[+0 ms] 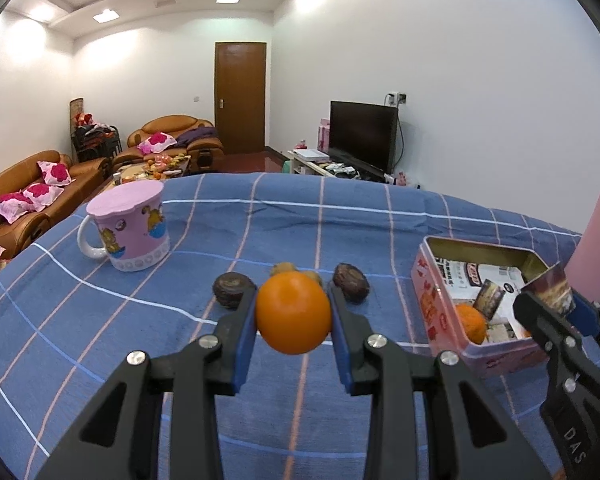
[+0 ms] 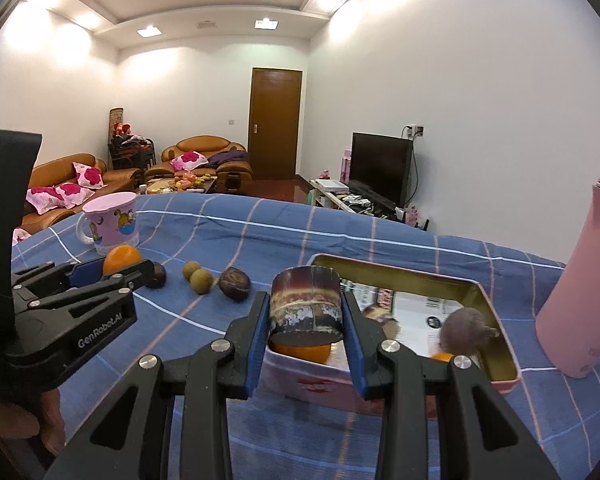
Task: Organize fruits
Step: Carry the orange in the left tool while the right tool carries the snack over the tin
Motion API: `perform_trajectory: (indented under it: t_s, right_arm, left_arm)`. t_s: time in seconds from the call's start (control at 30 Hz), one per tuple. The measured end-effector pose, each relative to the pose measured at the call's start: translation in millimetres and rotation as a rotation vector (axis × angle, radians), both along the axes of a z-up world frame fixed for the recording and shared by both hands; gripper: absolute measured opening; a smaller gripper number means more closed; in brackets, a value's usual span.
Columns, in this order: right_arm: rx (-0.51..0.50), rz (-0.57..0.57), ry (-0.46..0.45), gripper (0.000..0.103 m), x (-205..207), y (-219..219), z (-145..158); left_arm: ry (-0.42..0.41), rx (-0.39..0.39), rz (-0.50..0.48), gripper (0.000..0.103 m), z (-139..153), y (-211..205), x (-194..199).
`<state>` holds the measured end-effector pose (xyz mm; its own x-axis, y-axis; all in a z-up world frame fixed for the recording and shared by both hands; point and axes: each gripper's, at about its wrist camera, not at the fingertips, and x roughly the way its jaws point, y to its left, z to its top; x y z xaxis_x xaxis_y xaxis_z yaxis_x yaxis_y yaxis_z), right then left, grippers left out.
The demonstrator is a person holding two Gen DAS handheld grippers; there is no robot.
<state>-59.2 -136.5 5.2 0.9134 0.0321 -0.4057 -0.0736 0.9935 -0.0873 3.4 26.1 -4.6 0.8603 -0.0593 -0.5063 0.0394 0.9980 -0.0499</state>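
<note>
My left gripper (image 1: 293, 312) is shut on an orange (image 1: 293, 313) and holds it above the blue checked cloth; it also shows in the right wrist view (image 2: 124, 266). Two dark passion fruits (image 1: 231, 289) (image 1: 351, 282) and small brown fruits (image 1: 285, 268) lie behind it. My right gripper (image 2: 306, 312) is shut on a small round printed tin (image 2: 306, 306) above the near left corner of the open pink tin box (image 2: 496, 304). The box holds an orange (image 2: 300, 352) and a dark fruit (image 2: 462, 330).
A pink mug (image 1: 130, 226) with a lid stands at the left. A tall pink bottle (image 2: 580, 292) stands right of the box. Sofas, a door and a television are far behind the table.
</note>
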Motion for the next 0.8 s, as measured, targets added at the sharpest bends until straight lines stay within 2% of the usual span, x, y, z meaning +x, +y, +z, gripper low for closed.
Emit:
perform_trajectory:
  t_s: [0.43,0.8]
  right_arm:
    - [0.006,-0.037,-0.002,0.037,-4,-43,2]
    - [0.018,-0.117,-0.001,0.037,0,-93,3]
  left_arm:
    - [-0.008,0.027,-0.056,0.036,3,-50,0]
    - [-0.04,0.025,-0.121,0.036,8,-87,1]
